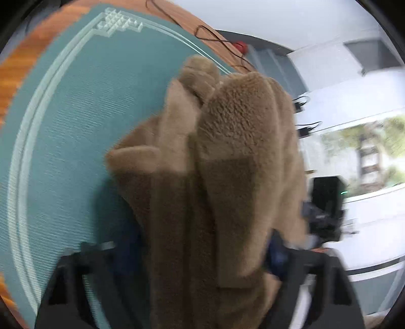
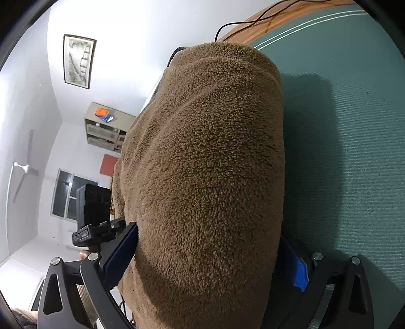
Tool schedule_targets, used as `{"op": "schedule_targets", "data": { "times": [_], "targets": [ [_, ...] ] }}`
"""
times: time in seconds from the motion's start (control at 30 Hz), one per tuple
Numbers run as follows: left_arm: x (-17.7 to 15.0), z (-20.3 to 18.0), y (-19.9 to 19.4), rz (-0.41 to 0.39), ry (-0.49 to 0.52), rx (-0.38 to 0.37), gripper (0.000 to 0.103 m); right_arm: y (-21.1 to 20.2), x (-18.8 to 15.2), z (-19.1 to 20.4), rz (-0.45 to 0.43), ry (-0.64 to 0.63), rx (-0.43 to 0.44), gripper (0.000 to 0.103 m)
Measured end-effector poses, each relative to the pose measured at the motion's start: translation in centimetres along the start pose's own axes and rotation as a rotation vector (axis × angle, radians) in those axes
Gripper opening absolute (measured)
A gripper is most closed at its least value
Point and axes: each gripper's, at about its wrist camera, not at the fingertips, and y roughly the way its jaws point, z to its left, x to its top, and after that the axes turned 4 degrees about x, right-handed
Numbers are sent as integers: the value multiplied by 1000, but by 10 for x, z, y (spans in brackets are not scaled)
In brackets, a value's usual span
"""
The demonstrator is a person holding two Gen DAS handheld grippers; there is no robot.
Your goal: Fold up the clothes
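While a thick bundle of brown fleece [image 2: 207,177] fills the gap between its blue pads, the right tool [image 2: 210,255] grasps the fleece at both sides. The left tool [image 1: 200,255] also has the fleece [image 1: 215,164] bunched between its fingers; blur hides whether the pads press it. The fleece is raised over a teal mat [image 1: 63,126] on a wooden tabletop [image 1: 15,68], with black cables [image 2: 253,21] behind.
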Motion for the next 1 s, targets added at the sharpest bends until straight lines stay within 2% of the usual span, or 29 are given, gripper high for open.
{"op": "schedule_targets", "data": {
  "times": [0.1, 0.13, 0.27, 0.37, 0.47, 0.63, 0.83, 1.0],
  "targets": [
    [-2, -7, 2, -5, 19, 20, 67, 3, -4, 4, -1, 5, -38, 76],
    [-2, -9, 2, -6, 20, 22, 65, 3, -5, 5, -8, 10, -40, 74],
    [-5, -24, 0, -27, 60, 59, 46, -1, -12, 21, -60, -8, -81, 61],
    [-8, -36, -4, -48, 90, 89, 40, -8, -16, 45, -97, -60, -129, 55],
    [-3, -43, -5, -68, 99, 82, 38, -18, -20, 66, -132, -95, -156, 53],
    [-24, -78, -22, -88, 177, 37, 38, -55, -37, 90, -208, -118, -208, 53],
    [-56, -148, -3, -59, 264, -46, 38, -127, -65, 91, -314, -90, -262, 53],
    [-88, -213, 30, -18, 324, -88, 38, -206, -93, 67, -383, -48, -311, 53]
  ]
}}
